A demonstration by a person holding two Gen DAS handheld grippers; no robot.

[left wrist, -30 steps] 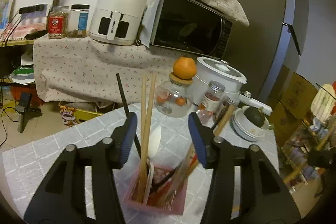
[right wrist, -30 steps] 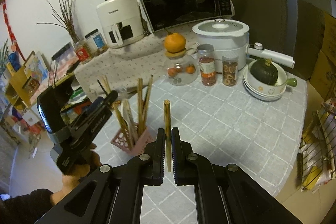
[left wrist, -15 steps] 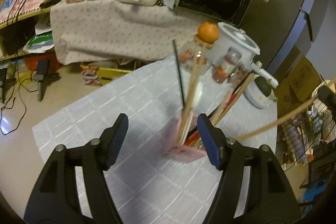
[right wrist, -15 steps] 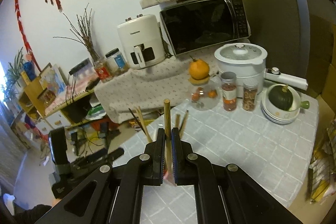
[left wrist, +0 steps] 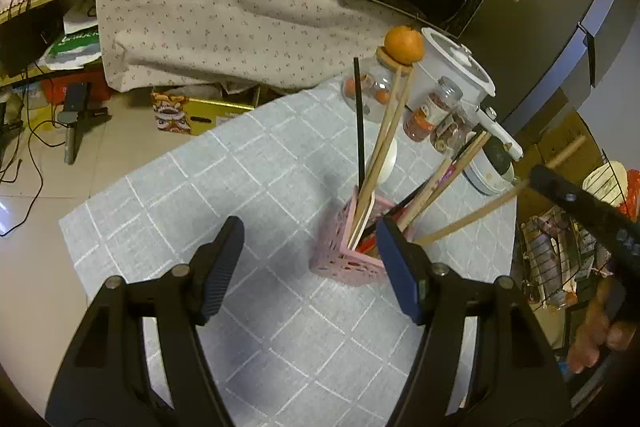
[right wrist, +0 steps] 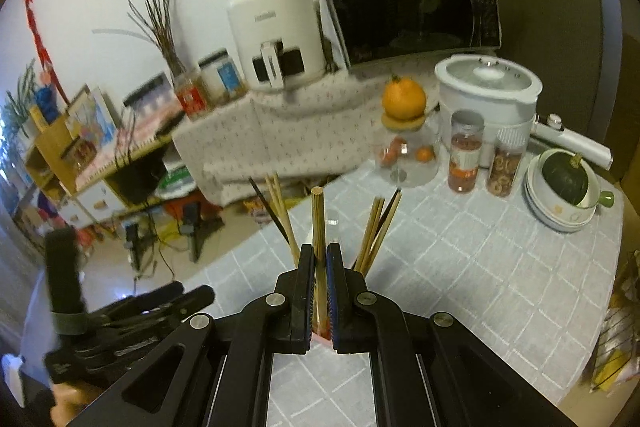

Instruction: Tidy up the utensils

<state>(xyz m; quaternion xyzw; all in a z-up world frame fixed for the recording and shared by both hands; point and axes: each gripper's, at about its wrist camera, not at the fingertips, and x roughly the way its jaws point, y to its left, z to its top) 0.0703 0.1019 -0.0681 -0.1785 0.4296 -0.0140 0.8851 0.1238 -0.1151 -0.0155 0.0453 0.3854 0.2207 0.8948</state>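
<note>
A pink utensil holder (left wrist: 347, 259) stands on a grey checked tablecloth (left wrist: 240, 187), chopsticks leaning out of it. The left gripper (left wrist: 308, 263) hangs just beside the holder, jaws wide and empty. The right gripper (right wrist: 319, 291) pinches a wooden chopstick (right wrist: 318, 227) above the holder.

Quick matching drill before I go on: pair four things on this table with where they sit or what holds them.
Things:
1. round orange fruit
2. dark green squash
3. single wooden chopstick
4. black chopstick

Places:
A. clamped in the right gripper
B. standing in the pink perforated utensil holder
C. on the clear glass jar's wooden lid
D. in the stacked white bowls

Pairs: 1-C, 2-D, 3-A, 4-B
</note>
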